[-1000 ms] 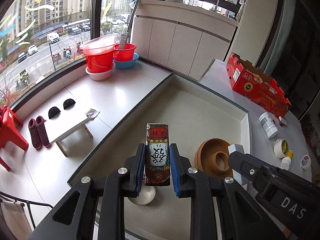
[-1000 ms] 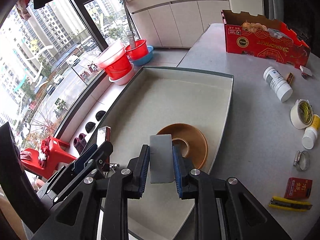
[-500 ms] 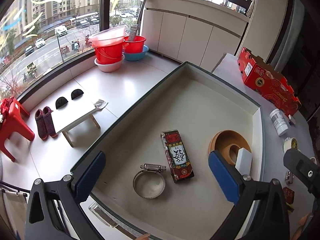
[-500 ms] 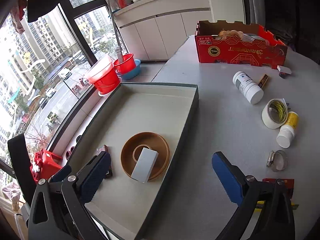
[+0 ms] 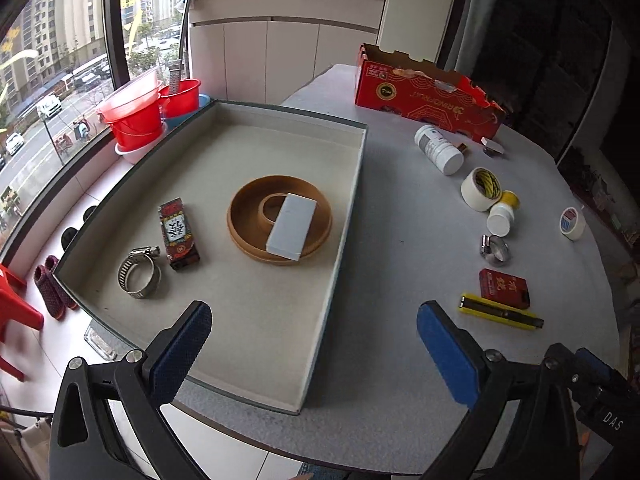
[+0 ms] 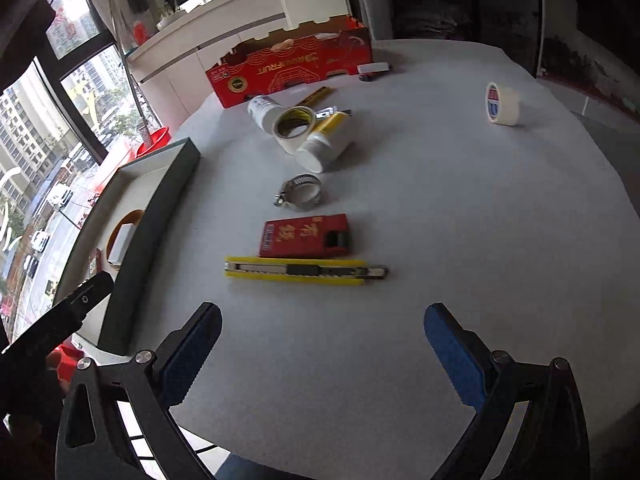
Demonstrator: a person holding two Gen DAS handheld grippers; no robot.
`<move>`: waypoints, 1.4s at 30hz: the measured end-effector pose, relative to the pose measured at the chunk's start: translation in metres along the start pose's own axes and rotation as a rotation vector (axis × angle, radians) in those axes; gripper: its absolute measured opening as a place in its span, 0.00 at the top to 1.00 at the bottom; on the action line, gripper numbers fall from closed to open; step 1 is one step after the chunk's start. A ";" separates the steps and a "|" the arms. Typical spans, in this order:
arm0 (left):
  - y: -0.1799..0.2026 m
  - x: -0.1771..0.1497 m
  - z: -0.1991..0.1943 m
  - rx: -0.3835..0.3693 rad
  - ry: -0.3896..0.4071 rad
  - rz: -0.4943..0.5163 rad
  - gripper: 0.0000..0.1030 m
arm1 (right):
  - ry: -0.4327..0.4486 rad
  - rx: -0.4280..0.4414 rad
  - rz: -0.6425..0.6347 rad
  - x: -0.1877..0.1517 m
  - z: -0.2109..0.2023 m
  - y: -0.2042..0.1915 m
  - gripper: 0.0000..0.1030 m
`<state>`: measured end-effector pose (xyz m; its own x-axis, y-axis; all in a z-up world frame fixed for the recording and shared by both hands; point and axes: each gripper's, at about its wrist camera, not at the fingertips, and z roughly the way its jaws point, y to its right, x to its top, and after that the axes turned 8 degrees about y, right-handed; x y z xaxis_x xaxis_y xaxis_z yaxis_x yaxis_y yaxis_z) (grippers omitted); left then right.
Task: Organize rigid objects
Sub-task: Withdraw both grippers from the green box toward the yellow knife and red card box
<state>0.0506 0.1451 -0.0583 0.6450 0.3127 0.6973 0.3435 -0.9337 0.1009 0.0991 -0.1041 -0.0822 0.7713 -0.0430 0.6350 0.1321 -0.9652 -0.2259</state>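
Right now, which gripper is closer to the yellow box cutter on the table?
The right gripper. The yellow box cutter lies just ahead of its open jaws. The left gripper hangs over the tray's near corner, with the cutter off to its right.

Hose clamp (image 5: pixel 139 273) – shiny ribbed metal; tray (image 5: pixel 256 320) floor – matt, felt-like; table (image 6: pixel 400 240) – matt grey.
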 end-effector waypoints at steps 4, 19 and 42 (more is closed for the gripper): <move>0.047 -0.014 0.005 -0.028 -0.036 0.103 0.00 | -0.032 -0.027 0.126 -0.014 -0.002 0.048 0.01; 0.073 -0.015 -0.009 0.067 0.059 0.182 0.00 | 0.045 -0.213 -0.127 0.033 0.041 0.031 0.01; 0.143 -0.039 0.035 0.020 -0.055 0.269 0.00 | 0.018 -0.099 -0.204 -0.024 0.006 0.056 0.01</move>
<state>0.0984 0.0051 -0.0956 0.7510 0.0633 0.6572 0.1678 -0.9810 -0.0973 0.0919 -0.1552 -0.1145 0.7236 0.1523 0.6732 0.2221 -0.9749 -0.0181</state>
